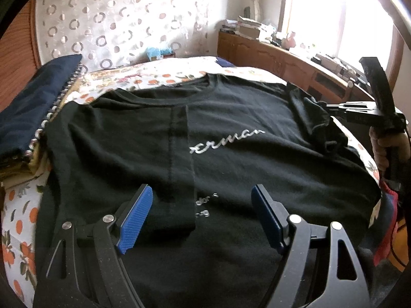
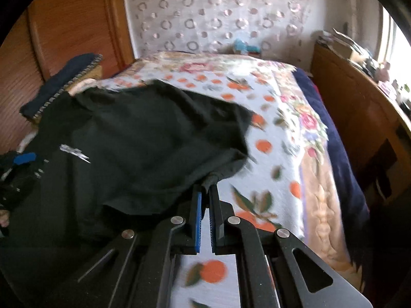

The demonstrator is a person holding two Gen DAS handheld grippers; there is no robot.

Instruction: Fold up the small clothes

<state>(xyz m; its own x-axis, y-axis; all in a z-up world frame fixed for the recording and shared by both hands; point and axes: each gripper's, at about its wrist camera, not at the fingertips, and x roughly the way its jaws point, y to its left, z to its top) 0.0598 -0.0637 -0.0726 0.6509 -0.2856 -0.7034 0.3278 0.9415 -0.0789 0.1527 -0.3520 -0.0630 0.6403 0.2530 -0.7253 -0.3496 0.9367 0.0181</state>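
Right gripper (image 2: 206, 192) pinching black T-shirt (image 2: 143, 138) sleeve edge, shirt spreading left and far of it. Left gripper (image 1: 201, 197) hovering spread over shirt's near part on floral bedspread (image 2: 277, 138).

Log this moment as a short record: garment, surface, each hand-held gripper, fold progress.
garment: black T-shirt, white lettering, spread flat
surface: fruit-print bedspread
left hand-held gripper: open, over the shirt's lower part, holding nothing
right hand-held gripper: shut on the shirt's sleeve edge
fold progress: one side folded in over the lettering; the other sleeve pinched, not yet folded
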